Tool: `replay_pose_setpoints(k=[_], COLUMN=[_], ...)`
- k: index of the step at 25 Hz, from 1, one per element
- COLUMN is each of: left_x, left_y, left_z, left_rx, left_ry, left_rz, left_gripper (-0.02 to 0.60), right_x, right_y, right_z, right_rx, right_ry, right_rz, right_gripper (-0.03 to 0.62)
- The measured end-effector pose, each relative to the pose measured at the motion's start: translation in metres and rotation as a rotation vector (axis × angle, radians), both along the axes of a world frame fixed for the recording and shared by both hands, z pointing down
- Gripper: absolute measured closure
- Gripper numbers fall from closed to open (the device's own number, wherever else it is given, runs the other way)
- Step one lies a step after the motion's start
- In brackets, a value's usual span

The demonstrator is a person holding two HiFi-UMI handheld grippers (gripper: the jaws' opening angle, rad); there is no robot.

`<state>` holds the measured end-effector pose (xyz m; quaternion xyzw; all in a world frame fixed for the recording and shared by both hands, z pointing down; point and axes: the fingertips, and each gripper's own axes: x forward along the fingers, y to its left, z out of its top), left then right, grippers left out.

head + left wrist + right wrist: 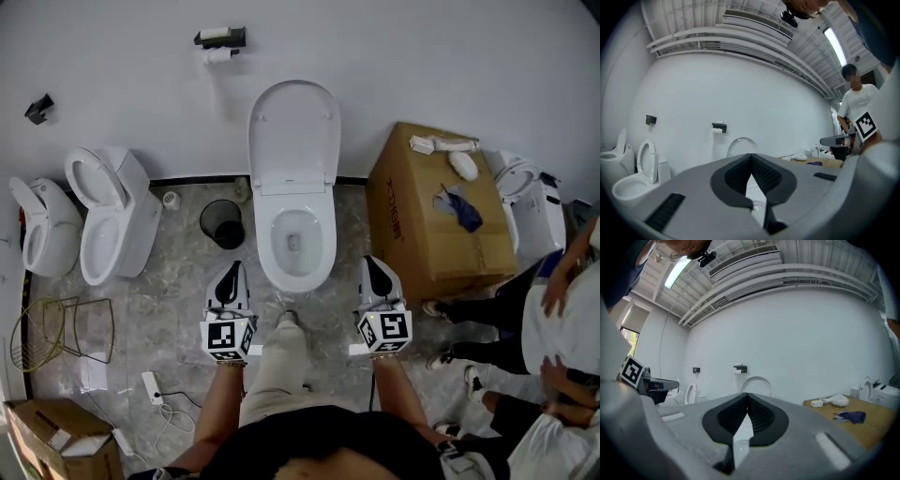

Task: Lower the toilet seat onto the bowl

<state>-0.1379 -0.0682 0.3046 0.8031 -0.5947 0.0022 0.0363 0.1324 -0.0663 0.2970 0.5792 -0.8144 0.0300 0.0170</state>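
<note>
The white toilet stands against the back wall in the head view, its seat and lid (293, 131) raised upright above the open bowl (296, 246). My left gripper (228, 272) hovers just left of the bowl's front, shut and empty. On the other side of the bowl, my right gripper (369, 264) is likewise shut and empty. Neither touches the toilet. In the left gripper view the shut left gripper (751, 157) points level, with the top of the raised lid (742, 142) behind it. The right gripper view shows the shut right gripper (746, 397) below the same lid (757, 382).
A black bin (222, 223) sits left of the bowl. A big cardboard box (436, 211) stands close on the right, with people (553, 319) beyond it. Two more toilets (108, 220) line the left wall. A wire rack (56, 333) and a cable (155, 389) lie at lower left.
</note>
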Motion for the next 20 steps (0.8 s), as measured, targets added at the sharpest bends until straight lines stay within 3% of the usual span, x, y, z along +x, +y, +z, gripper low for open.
replay_pose_setpoints(k=[7, 13, 20], left_x=[0.006, 0.009, 0.009], left_y=[0.111, 0.205, 0.285], left_z=[-0.010, -0.012, -0.006], left_rx=[0.003, -0.017, -0.053], left_ry=[-0.012, 0.024, 0.022], left_rz=[-0.028, -0.060, -0.074], left_gripper=[0.580, 0.580, 0.578], right_x=[0.004, 0.020, 0.013], right_y=[0.120, 0.206, 0.280], right_z=[-0.012, -0.018, -0.018], right_rx=[0.017, 0.014, -0.001], right_ry=[0.007, -0.024, -0.024], right_rz=[0.006, 0.032, 0.020], right_gripper=[0.588, 0.588, 0.588])
